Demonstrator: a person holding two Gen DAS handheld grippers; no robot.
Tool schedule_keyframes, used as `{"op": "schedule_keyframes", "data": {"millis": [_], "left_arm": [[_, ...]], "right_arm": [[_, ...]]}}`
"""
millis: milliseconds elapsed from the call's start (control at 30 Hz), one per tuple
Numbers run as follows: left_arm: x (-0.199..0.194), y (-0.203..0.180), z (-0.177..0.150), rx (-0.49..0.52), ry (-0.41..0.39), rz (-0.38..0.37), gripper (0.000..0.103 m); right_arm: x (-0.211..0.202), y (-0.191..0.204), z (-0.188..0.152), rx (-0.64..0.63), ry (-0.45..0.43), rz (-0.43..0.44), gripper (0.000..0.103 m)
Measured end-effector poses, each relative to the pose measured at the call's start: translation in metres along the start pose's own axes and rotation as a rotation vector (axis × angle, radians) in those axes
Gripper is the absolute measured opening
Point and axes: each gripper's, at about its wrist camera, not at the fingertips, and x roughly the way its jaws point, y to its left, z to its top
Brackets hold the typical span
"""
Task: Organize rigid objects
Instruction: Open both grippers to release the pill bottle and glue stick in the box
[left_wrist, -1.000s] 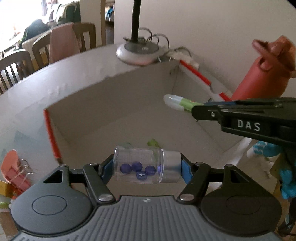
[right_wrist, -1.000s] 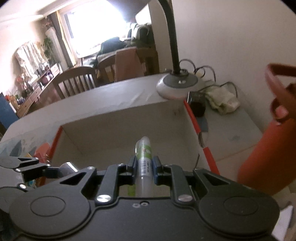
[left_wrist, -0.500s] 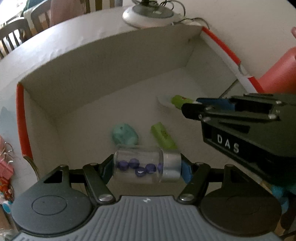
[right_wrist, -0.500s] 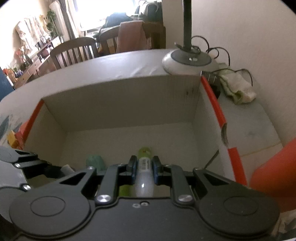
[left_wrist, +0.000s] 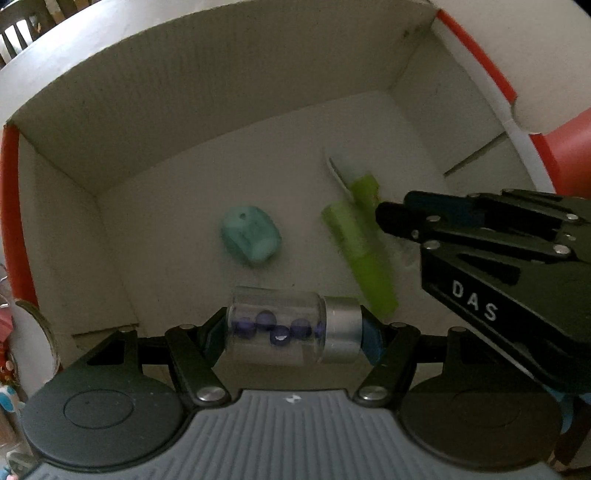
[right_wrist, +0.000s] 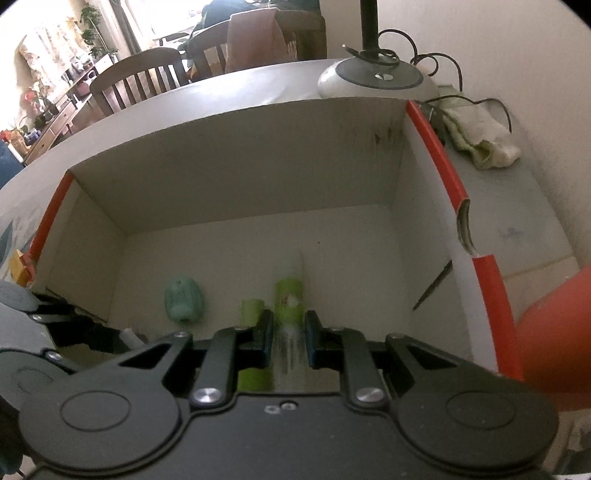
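Note:
My left gripper (left_wrist: 295, 336) is shut on a clear vial (left_wrist: 277, 328) with blue beads and a silver cap, held crosswise low inside the open cardboard box (left_wrist: 221, 110). My right gripper (right_wrist: 289, 334) is shut on a clear tube with a green label (right_wrist: 289, 299). The tube points forward, low over the box floor, and looks motion-blurred. In the left wrist view the right gripper (left_wrist: 395, 218) comes in from the right with the tube (left_wrist: 364, 188) ahead of it. A teal block (left_wrist: 251, 236) and a green marker (left_wrist: 358, 258) lie on the box floor.
The box (right_wrist: 240, 166) has red-edged side flaps. Behind it stand a lamp base (right_wrist: 373, 75) with cables and a crumpled cloth (right_wrist: 480, 140). A red-orange jug (right_wrist: 554, 350) stands by the box's right wall. Wooden chairs (right_wrist: 140, 81) are at the table's far side.
Both grippers have moved forward and down into the box, each still holding its object. The teal block and green marker on the floor have come into view.

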Motion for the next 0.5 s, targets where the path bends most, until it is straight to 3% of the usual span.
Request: {"op": "schedule_keyframes", "data": {"millis": [267,500], "left_arm": [[-0.003,-0.001,-0.002,0.012,0.014,0.014,0.070],[-0.016,-0.008,-0.001,0.049,-0.037,0.032,0.072]], "right_arm": [[-0.002,-0.001,0.001,0.013,0.009,-0.001,0.025],[-0.009,-0.003,0.005,0.032,-0.005,0.006,0.034]]}}
